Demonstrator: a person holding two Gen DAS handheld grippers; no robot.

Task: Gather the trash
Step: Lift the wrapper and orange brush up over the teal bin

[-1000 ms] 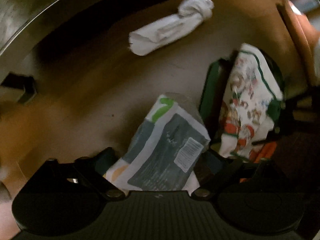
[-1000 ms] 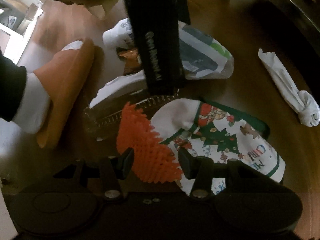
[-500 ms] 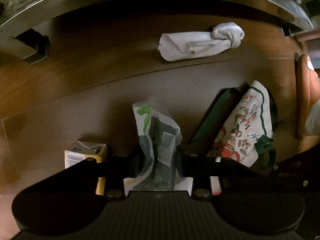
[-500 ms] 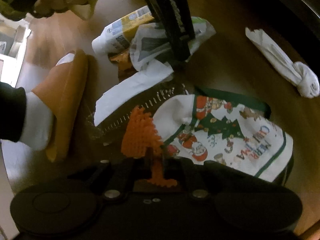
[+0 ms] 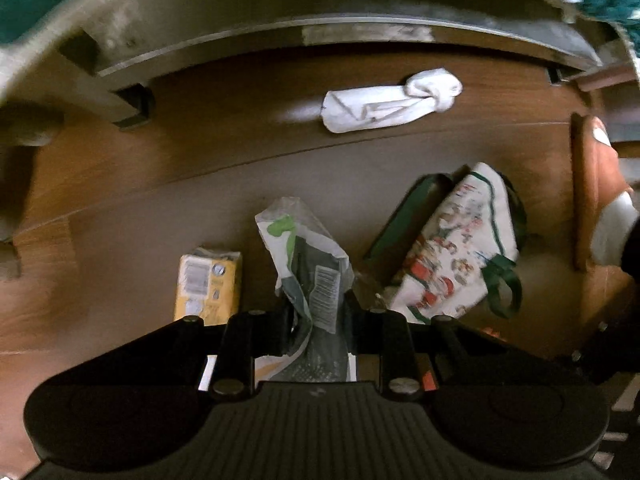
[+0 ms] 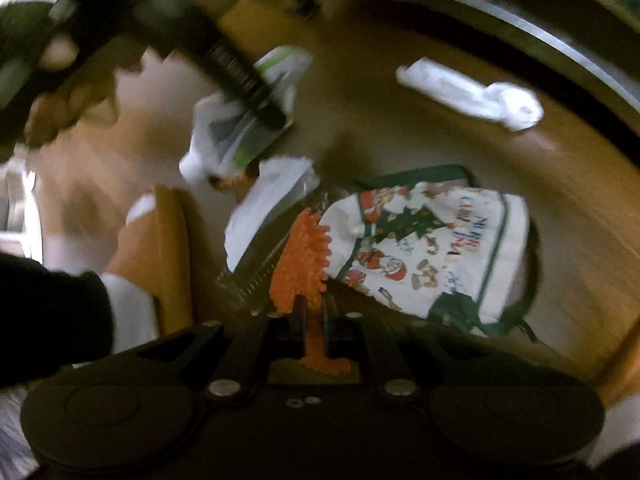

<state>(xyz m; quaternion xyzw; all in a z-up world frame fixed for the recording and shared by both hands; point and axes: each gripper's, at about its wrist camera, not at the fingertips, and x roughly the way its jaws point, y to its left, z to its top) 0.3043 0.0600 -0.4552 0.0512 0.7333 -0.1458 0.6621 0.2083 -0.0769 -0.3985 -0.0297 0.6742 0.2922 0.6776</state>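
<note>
Raised off the wooden floor (image 5: 120,184) since the earlier frames, both loads. Left gripper (image 5: 316,316) just clamped on crinkled plastic wrapper (image 5: 308,264); right gripper (image 6: 311,320) pinching nubbly orange piece (image 6: 300,256), possibly rubber.

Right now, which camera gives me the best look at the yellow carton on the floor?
The left wrist view. The yellow carton lies sharp and unobstructed on the floor, just left of the crumpled wrapper pinched in the left gripper. In the right wrist view, motion blur and the left gripper's body cover that area; I cannot pick the carton out.
</note>
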